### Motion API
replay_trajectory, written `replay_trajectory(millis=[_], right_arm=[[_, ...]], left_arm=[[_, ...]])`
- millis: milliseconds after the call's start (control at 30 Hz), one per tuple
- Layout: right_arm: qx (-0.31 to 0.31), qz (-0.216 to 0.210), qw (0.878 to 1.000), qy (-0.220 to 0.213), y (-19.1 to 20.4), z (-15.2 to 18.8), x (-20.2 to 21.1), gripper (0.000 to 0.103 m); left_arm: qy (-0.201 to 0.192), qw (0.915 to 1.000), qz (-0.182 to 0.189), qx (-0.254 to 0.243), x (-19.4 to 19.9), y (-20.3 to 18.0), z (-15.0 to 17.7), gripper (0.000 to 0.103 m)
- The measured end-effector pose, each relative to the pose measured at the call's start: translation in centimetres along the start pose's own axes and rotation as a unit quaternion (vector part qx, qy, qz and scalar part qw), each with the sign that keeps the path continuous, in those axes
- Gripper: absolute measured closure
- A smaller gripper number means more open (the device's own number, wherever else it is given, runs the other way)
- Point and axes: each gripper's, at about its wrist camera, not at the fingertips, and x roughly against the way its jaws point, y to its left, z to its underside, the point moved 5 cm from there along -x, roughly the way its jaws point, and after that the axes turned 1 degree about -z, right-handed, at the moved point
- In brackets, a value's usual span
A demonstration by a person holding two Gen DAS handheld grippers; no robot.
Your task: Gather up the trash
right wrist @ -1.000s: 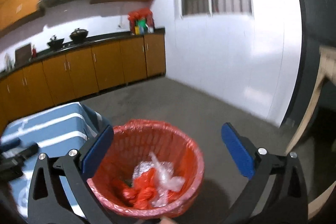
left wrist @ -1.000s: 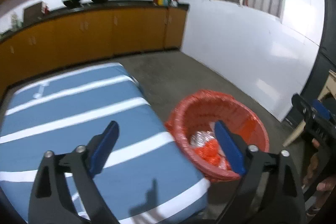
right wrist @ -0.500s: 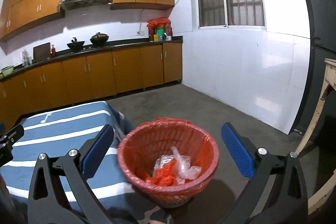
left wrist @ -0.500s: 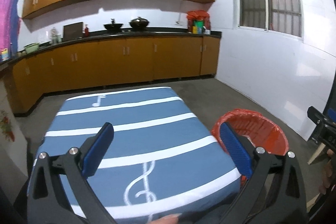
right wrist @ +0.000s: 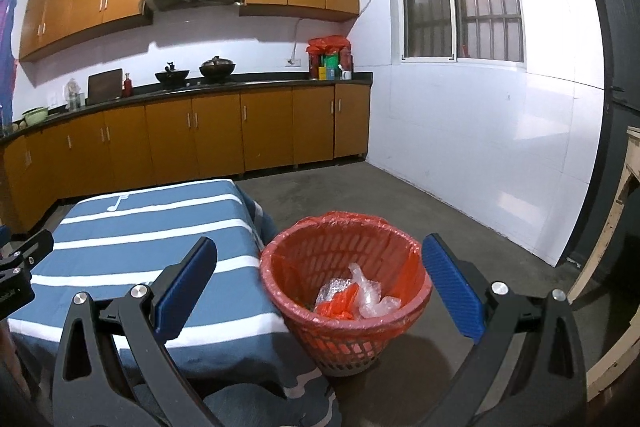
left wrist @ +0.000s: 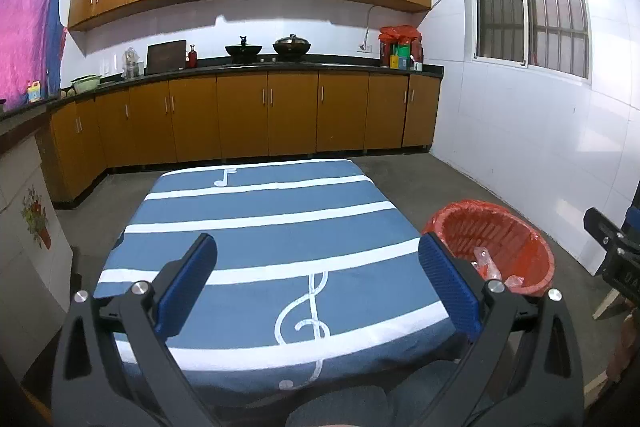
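A red mesh trash basket point(right wrist: 352, 331) with a red liner stands on the floor right of the table; it shows at the right in the left wrist view too, as the basket point(left wrist: 500, 247). Crumpled clear plastic and orange scraps point(right wrist: 356, 297) lie inside it. My left gripper point(left wrist: 318, 279) hangs open over the near half of the blue tablecloth point(left wrist: 260, 227), nothing between its blue pads. My right gripper point(right wrist: 318, 279) is open just in front of the basket, its fingers either side of it, gripping nothing. The left gripper's tip point(right wrist: 24, 259) pokes in at the left edge.
The table carries a blue cloth with white stripes and music notes point(right wrist: 140, 227). Orange cabinets point(left wrist: 260, 119) and a black counter with pots line the far wall. A white wall point(right wrist: 480, 155) stands right, a wooden frame point(right wrist: 616, 211) at the far right. Grey floor point(right wrist: 340, 187) lies behind the basket.
Both grippers have pulled back and tilted up. The left one swung left from over the basket to over the table. The basket now sits farther out in front of the right gripper.
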Motion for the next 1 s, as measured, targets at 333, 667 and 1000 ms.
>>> replay_trajectory(millis=[333,667,1000], right_arm=[[0.015,0.004,1.0,0.003,0.8,1.0,1.2,0.002],[0.011,0.005,1.0,0.029,0.8,2.2,1.2,0.002],[0.01,0.006,0.999,0.035,0.7,2.4,1.4,0.002]], left_arm=[[-0.011,0.9998,-0.006,-0.013,1.6,-0.4,0.6,0.004],[-0.005,0.9999,-0.001,-0.014,2.1,-0.9,1.5,0.004],[-0.005,0.9999,0.003,-0.014,2.2,-1.2,1.7,0.004]])
